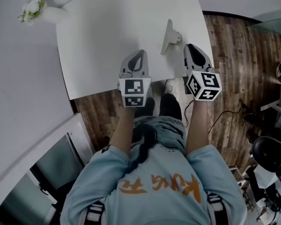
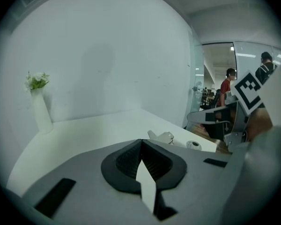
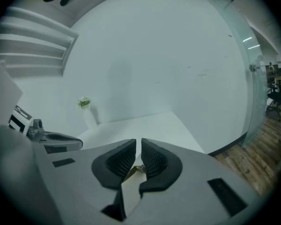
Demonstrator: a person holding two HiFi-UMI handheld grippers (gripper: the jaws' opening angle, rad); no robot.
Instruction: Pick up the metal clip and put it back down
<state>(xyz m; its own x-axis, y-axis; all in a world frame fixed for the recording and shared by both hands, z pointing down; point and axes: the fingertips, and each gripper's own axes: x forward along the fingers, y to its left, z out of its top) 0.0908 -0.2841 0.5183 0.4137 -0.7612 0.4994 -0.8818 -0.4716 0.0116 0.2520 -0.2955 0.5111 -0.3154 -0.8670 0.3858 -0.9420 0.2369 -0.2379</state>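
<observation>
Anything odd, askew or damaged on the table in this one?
Nothing stands out. The metal clip sits on the white table toward its right side, and the vase stands upright at the far left corner.

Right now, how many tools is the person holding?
2. The left tool is over the near edge of the table. The right tool is beside it, just right of the clip. None seem hidden.
</observation>
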